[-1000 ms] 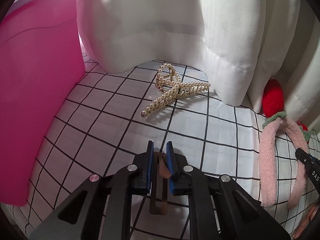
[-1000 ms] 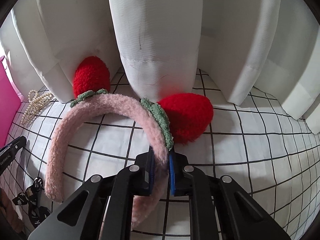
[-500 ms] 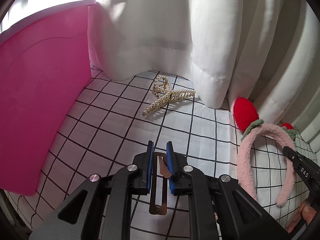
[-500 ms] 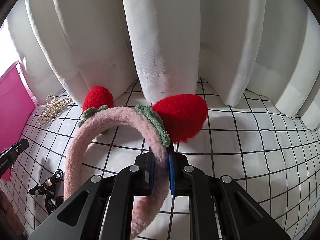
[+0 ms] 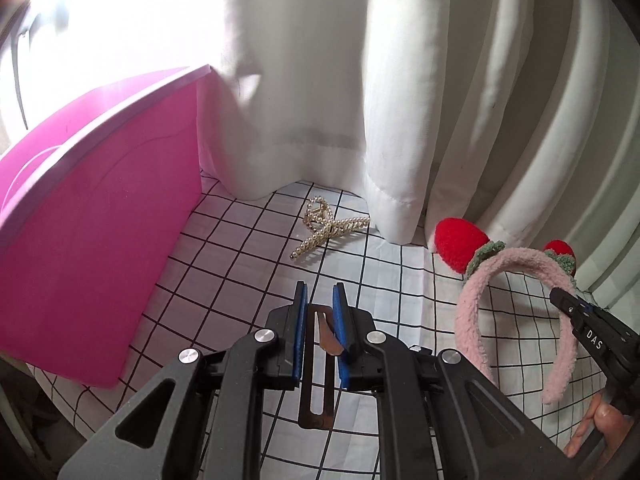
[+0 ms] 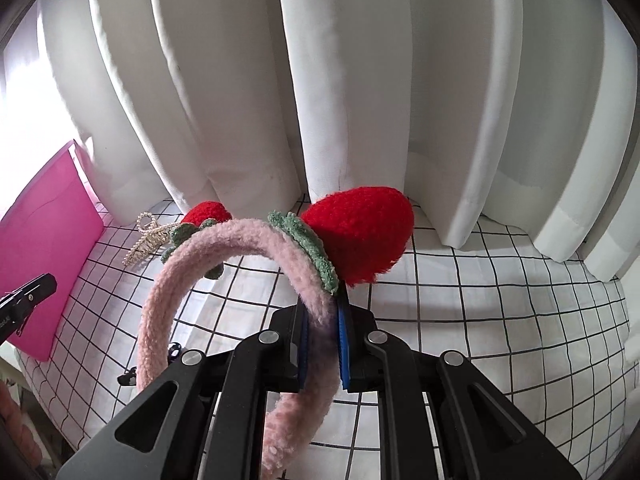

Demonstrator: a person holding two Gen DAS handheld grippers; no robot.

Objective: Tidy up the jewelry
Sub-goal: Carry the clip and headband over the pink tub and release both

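Curtain (image 6: 360,80); only right shows bow (image 6: 174,350).

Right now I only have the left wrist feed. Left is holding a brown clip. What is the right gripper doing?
Observer: The right gripper is shut on the pink headband, just below the big red strawberry.
Operator: Is the band resting on the cloth?
Observer: No, it hangs clear of the grid cloth, its free end dangling.
Operator: Anything under it?
Observer: A small dark item lies on the cloth behind the band's left leg; too hidden to identify.
Operator: Right side of the cloth?
Observer: Only bare grid up to the white curtain.
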